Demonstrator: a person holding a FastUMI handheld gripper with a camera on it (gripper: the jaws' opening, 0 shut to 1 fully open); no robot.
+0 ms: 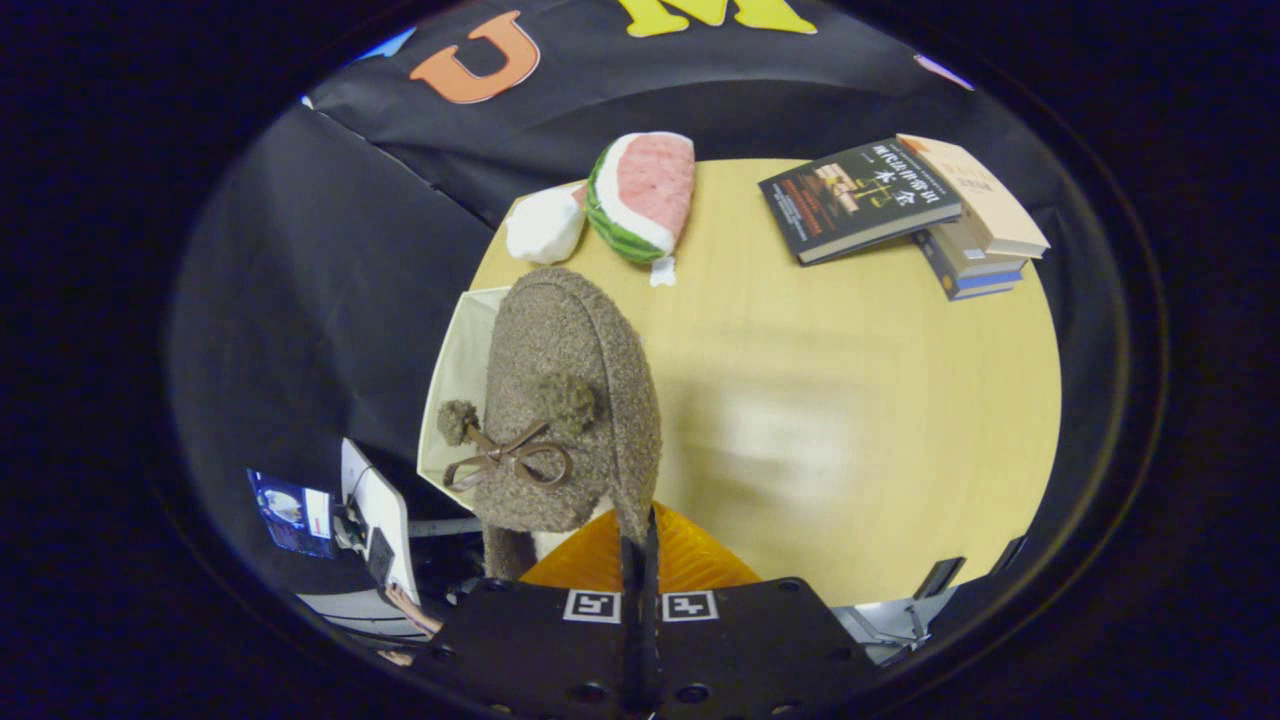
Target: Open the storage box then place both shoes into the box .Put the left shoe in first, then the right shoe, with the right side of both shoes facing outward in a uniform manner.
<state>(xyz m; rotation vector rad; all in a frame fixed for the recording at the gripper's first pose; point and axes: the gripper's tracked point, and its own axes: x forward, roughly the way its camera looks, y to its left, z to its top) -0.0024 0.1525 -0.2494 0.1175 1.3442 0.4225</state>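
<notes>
Right now your gripper (640, 535) is closed to a thin slit, its fingers pinching the rim of a fuzzy brown shoe (570, 400) with a leather bow and two pompoms. Its long axis runs away from you, hanging over the cream fabric box (462, 380) at the wooden surface's (850, 400) edge.

You held the gripper (640, 545) high, looking down along its two orange fingers (690, 565). The fingers were drawn almost together, only a thin dark slit between them, and they pinched the rim of the shoe (570, 400), which hung from them. The gripper's black body sat level behind them.
</notes>
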